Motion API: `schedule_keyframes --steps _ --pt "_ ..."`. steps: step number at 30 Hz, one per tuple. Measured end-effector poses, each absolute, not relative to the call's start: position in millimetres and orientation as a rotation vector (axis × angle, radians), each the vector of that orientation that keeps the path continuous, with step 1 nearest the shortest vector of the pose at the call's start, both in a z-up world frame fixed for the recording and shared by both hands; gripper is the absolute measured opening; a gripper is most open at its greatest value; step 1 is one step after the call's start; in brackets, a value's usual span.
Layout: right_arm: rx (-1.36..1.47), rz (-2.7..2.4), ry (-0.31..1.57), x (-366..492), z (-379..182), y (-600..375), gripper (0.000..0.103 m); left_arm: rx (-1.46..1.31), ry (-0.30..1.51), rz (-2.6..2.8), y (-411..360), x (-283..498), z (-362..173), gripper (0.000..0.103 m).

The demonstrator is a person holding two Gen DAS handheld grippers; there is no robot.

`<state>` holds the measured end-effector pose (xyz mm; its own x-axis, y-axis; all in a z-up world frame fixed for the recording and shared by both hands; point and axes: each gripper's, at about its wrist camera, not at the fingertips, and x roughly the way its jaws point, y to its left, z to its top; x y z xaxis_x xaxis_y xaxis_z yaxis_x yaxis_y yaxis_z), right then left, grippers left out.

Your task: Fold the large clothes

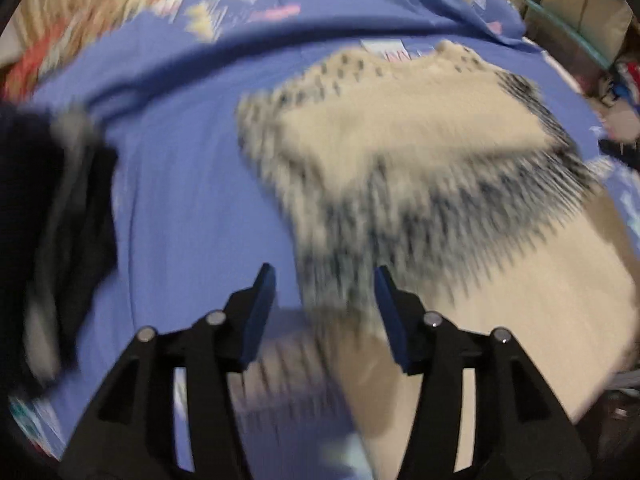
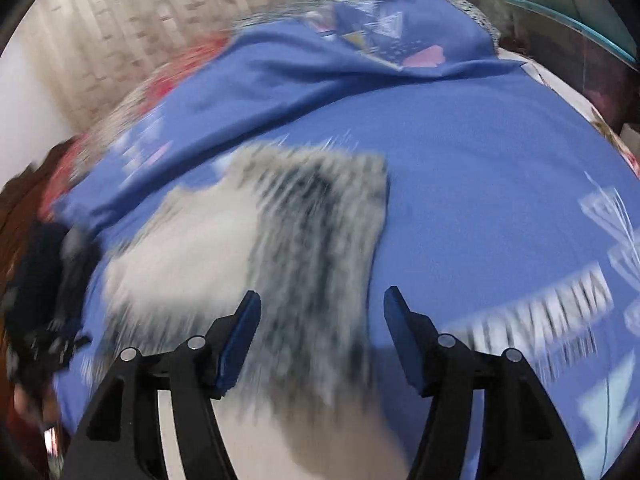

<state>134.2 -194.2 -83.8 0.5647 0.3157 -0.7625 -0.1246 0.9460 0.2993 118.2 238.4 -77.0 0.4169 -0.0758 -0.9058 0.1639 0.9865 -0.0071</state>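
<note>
In the left wrist view, the left gripper is seen at the bottom, pointed down at the bed; its two blue pads are spread apart, and nothing is pinched between them. Just past the pads, a cream sweater with dark speckled bands is laid flat on the blue bedsheet; its near edge is seen in the gap between the pads and under the right one, but whether it is touched cannot be told, as the picture is blurred. Most of the sweater is spread up and to the right of the gripper; the neck end is farthest away. At the left edge, a dark blurred shape is seen; what it is cannot be told.

In the right wrist view, the right gripper is also held with its pads wide apart, and nothing is squeezed; the sweater is seen between and below the pads and stretches up and to the left. The blue sheet is bare to the right of it. Farther back, the sheet is bunched in folds; behind that, a pale wall is seen.
</note>
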Motion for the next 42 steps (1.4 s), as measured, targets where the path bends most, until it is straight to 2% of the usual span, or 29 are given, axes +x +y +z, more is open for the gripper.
schedule_keyframes --steps 6,9,17,18,19,20,21,23,28,33,40,41,42 --pt "0.203 0.220 0.984 -9 -100 -214 0.083 -0.099 1.257 -0.236 264 14 -94 0.053" --pt "0.240 0.190 1.003 -46 -112 -228 0.083 -0.132 1.289 -0.241 260 -24 -109 0.057" --pt "0.341 0.249 1.089 -59 -141 -226 0.083 -0.129 1.392 -0.280 237 -64 -137 0.057" --pt "0.321 0.249 1.093 -60 -140 -223 0.074 -0.114 1.405 -0.296 231 -69 -139 0.056" --pt "0.310 0.259 1.102 -60 -140 -219 0.044 -0.098 1.413 -0.295 227 -70 -141 0.050" --pt "0.317 0.280 1.105 -60 -138 -217 0.038 -0.089 1.425 -0.294 225 -71 -142 0.022" --pt "0.332 0.301 1.093 -61 -133 -217 0.035 -0.127 1.450 -0.306 227 -72 -143 0.014" --pt "0.337 0.354 1.057 -64 -115 -211 0.034 -0.212 1.444 -0.314 235 -71 -133 0.010" --pt "0.434 0.452 0.940 -56 -70 -216 0.034 -0.383 1.322 -0.357 257 -62 -80 0.010" --pt "0.499 0.481 0.858 4 -32 -216 0.034 -0.519 1.194 -0.332 285 -18 -38 0.010" --pt "0.574 0.390 0.879 136 -44 -203 0.035 -0.576 1.183 -0.206 315 86 -41 0.011" --pt "0.570 0.340 0.876 156 -52 -200 0.039 -0.574 1.201 -0.163 318 104 -48 0.019" --pt "0.552 0.263 0.890 177 -63 -194 0.048 -0.564 1.221 -0.117 321 117 -54 0.032"
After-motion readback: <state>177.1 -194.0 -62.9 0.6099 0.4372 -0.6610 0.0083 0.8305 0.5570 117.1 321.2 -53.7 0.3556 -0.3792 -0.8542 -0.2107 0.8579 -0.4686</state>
